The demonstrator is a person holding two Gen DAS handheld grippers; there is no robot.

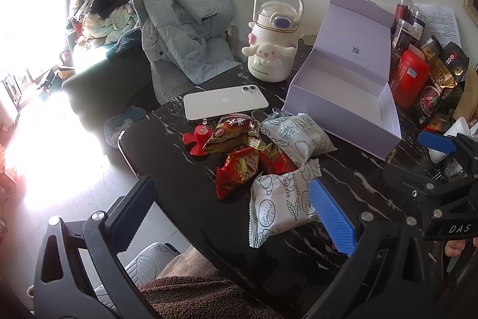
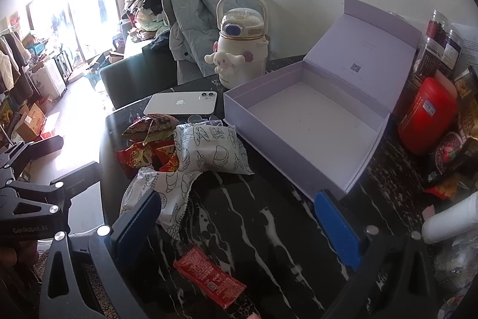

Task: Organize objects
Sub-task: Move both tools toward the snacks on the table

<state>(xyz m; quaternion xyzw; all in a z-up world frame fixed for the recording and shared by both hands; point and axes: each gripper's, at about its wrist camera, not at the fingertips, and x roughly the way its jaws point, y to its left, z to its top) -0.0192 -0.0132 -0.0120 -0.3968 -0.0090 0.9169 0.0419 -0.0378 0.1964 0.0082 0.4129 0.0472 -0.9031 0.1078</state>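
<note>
An open, empty lavender box (image 1: 337, 91) (image 2: 307, 121) sits on the black marble table (image 1: 179, 169) (image 2: 257, 217). In front of it lie two white printed snack packets (image 1: 298, 136) (image 1: 277, 205) (image 2: 209, 148) (image 2: 161, 193) and several red snack packets (image 1: 239, 172) (image 2: 143, 154). My left gripper (image 1: 231, 214) is open, its blue right pad (image 1: 331, 217) beside the nearer white packet. My right gripper (image 2: 237, 226) is open above bare table. A red sachet (image 2: 209, 277) lies just below it. Each gripper shows in the other's view (image 1: 424, 160) (image 2: 62, 159).
A white phone (image 1: 224, 105) (image 2: 182, 103) and a cream cartoon bottle (image 1: 272, 44) (image 2: 239, 50) stand behind the snacks. A red canister (image 1: 409, 79) (image 2: 427, 115), jars and bags crowd the right. A jacket-draped chair (image 1: 182, 26) is at the table's far left corner.
</note>
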